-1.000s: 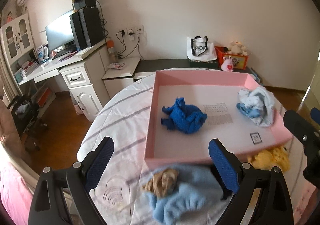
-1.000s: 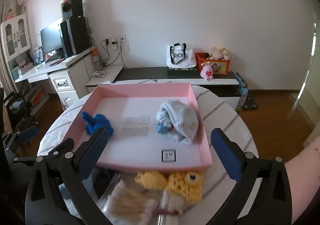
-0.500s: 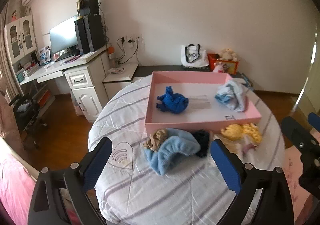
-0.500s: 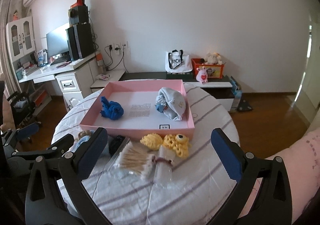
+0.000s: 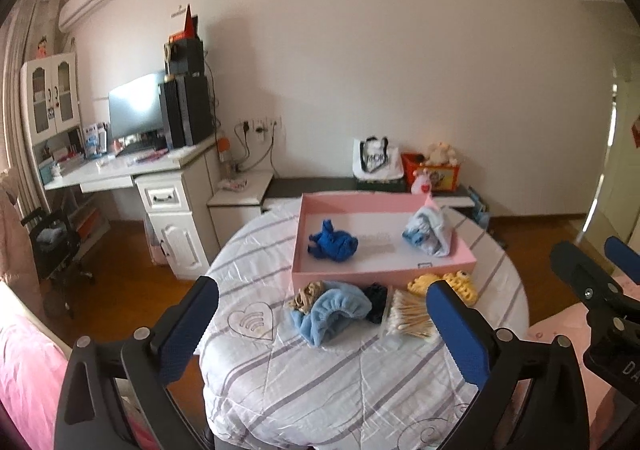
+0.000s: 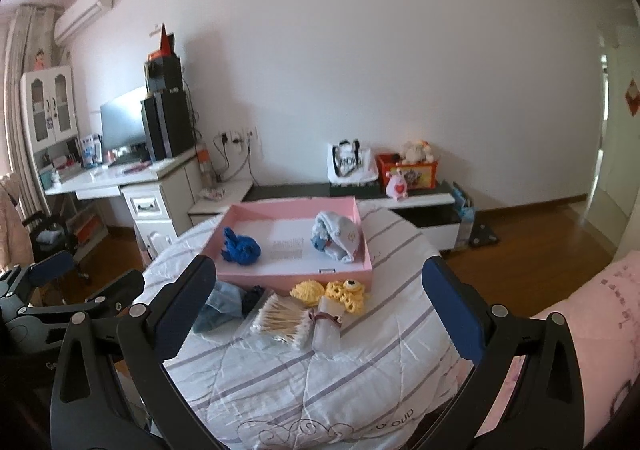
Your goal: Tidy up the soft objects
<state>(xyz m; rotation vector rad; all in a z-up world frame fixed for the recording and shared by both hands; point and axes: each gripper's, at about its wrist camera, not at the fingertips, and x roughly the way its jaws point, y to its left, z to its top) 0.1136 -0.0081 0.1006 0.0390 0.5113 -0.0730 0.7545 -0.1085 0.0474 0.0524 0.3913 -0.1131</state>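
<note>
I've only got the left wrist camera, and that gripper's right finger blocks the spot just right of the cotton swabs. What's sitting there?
Observer: A clear plastic roll tied with a dark band, lying against the swabs, just in front of the yellow crochet.
Operator: I see only a sliver of the right gripper. Is it holding anything?
Observer: No. The right gripper is open with nothing between its fingers, held back over the near side of the table.
</note>
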